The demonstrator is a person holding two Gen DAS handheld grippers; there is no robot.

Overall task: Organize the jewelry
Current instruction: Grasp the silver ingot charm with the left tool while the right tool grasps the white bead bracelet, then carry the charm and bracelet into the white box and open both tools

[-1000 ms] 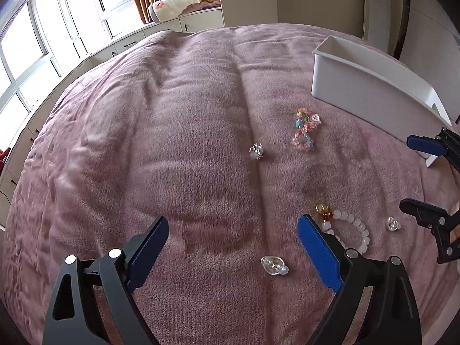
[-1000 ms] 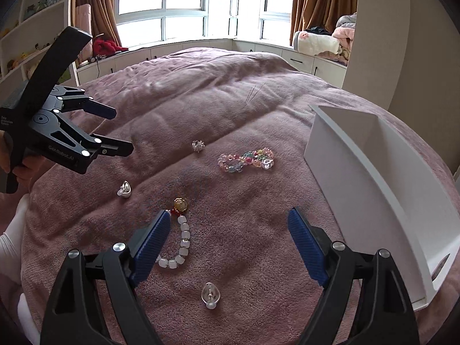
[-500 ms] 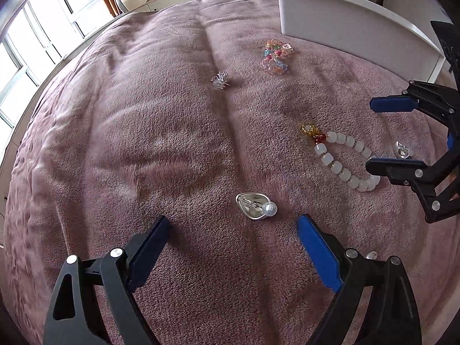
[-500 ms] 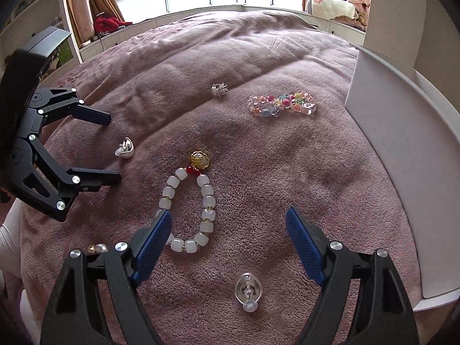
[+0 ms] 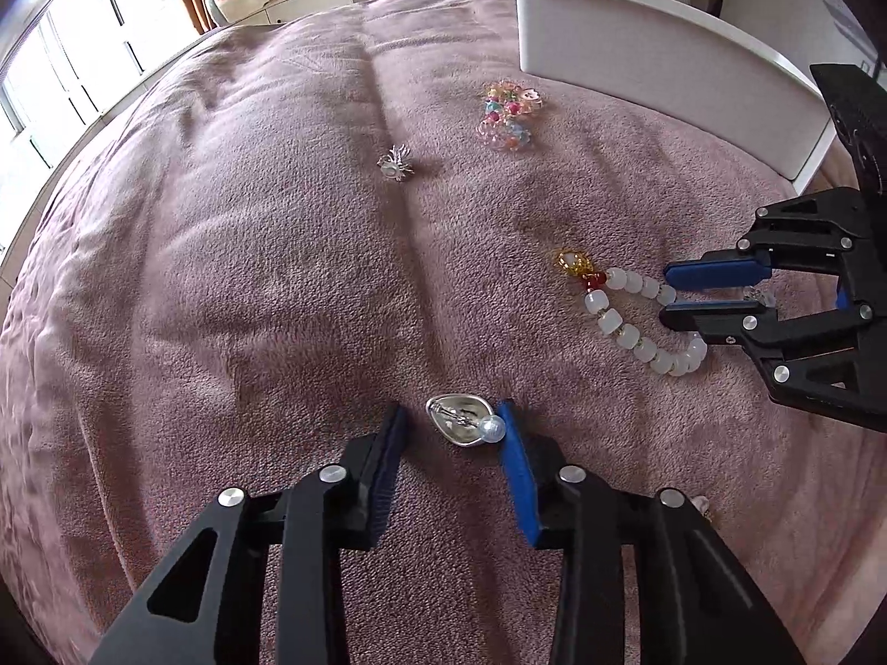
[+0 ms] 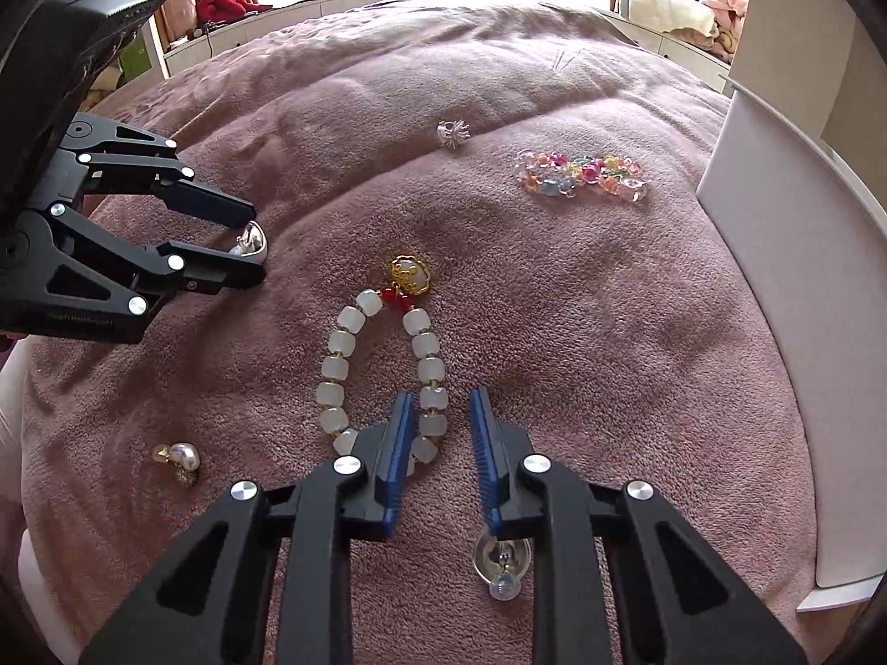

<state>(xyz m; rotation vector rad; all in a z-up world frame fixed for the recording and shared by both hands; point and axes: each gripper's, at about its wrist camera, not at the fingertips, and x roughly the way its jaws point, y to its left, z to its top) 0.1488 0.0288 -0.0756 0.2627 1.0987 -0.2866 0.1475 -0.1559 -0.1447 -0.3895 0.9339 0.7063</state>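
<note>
Jewelry lies on a mauve blanket. My left gripper point(image 5: 452, 421) has its jaws partly closed around a silver pearl earring point(image 5: 464, 425), the right pad touching it; it also shows in the right wrist view point(image 6: 246, 255). My right gripper point(image 6: 441, 410) is narrowly open, its left finger beside the white bead bracelet point(image 6: 377, 371) with a gold charm; nothing shows between the pads. In the left wrist view that gripper point(image 5: 673, 291) sits over the bracelet point(image 5: 626, 321). A clear earring point(image 6: 501, 562) lies under my right finger.
A white bin point(image 5: 654, 64) stands at the right point(image 6: 776, 332). A colourful bead bracelet point(image 6: 582, 174), a silver spiky charm point(image 6: 453, 132) and a gold pearl earring point(image 6: 180, 460) lie on the blanket. Windows and cabinets are beyond.
Both grippers lowered and moved forward. The left jaws closed in around the silver earring. The right jaws narrowed over the end of the white bracelet.
</note>
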